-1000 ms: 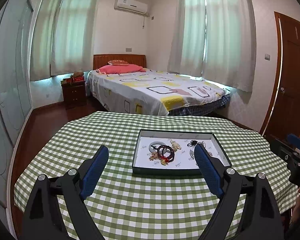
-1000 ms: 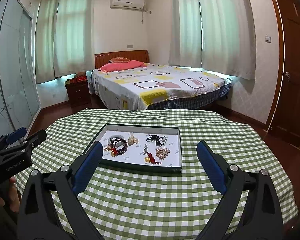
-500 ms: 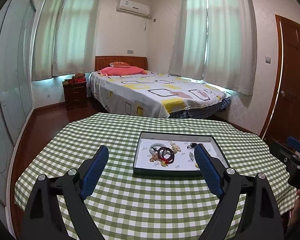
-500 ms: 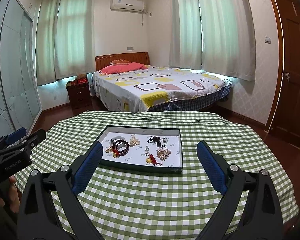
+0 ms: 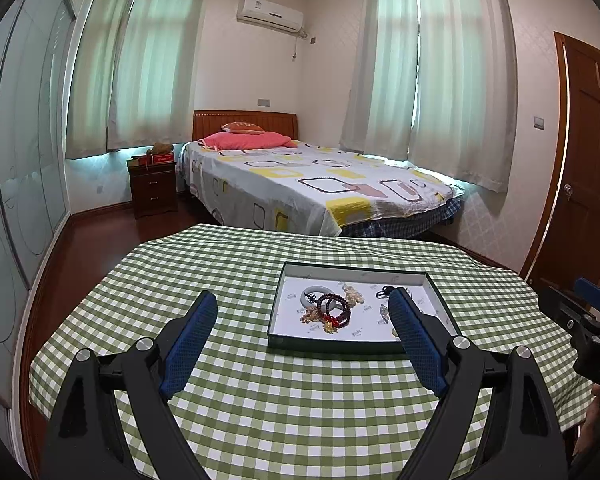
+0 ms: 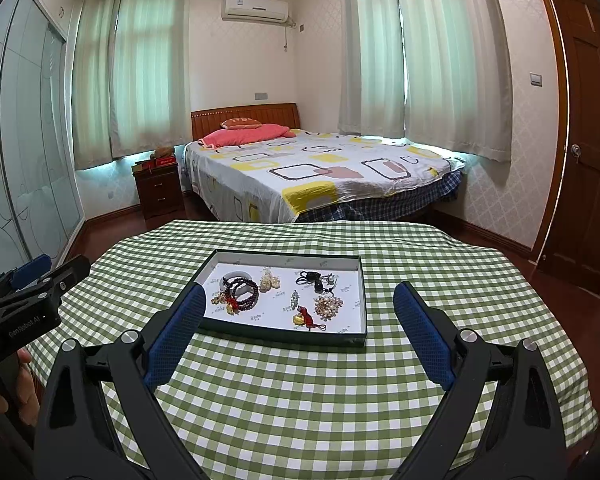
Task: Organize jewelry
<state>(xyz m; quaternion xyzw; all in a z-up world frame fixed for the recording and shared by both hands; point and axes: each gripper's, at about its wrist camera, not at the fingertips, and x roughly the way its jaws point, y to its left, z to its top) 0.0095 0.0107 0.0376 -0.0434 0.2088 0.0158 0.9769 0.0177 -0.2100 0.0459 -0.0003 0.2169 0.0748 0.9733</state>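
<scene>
My left tool (image 5: 302, 306) and right tool (image 6: 296, 298), both spread wide and empty, hover unmoved since a second ago over the table (image 6: 300, 392), facing the jewelry tray (image 6: 358, 300), its long axis running left-right.

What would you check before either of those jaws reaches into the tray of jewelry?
1. Left gripper jaws open, nothing between them: ok.
2. Right gripper jaws open, nothing between them: ok.
3. Tray lies flat on the checked tablecloth, open side up: ok.
4. Way to the tray free of other things: ok.
5. Pieces lie apart: not ok; the dark bead bracelet lies over the pale bangle.
6. Place to sort pieces into: cannot tell; none in view.
</scene>
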